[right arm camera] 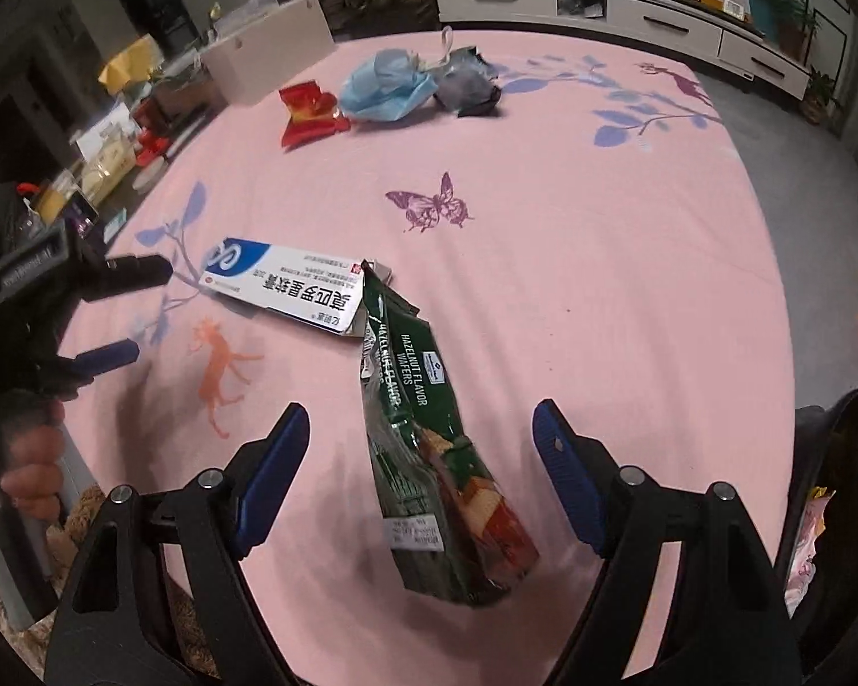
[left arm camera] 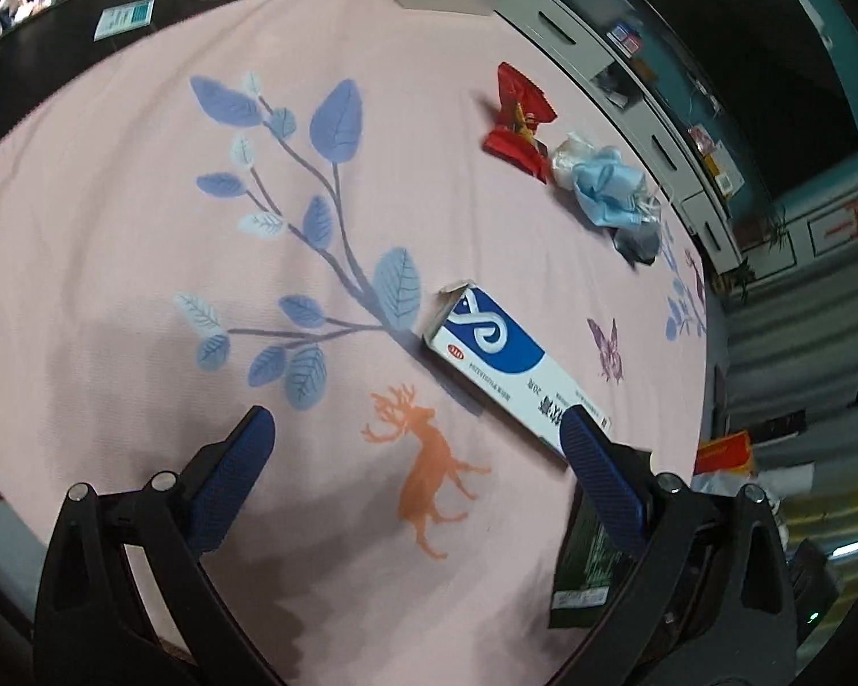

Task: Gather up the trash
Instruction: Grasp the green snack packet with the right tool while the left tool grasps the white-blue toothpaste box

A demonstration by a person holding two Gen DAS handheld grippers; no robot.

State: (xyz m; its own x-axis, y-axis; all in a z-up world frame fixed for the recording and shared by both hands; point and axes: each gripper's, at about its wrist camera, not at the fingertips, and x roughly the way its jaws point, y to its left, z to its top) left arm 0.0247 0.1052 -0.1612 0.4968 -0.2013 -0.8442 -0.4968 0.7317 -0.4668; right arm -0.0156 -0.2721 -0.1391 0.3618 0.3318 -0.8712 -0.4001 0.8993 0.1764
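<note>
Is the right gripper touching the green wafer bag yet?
Apart. Right wrist view: the green wafer bag lies between the right gripper fingers, pink cloth showing on both sides.

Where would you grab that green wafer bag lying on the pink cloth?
Probably across the green wafer bag's narrow middle, coming from above. It lies flat and long between the open right tool's fingers, so they can close on its two long edges.

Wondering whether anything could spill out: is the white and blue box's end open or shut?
Open. On the box, the end flap stands up, away from the body. Whether anything is inside cannot be told.
</note>
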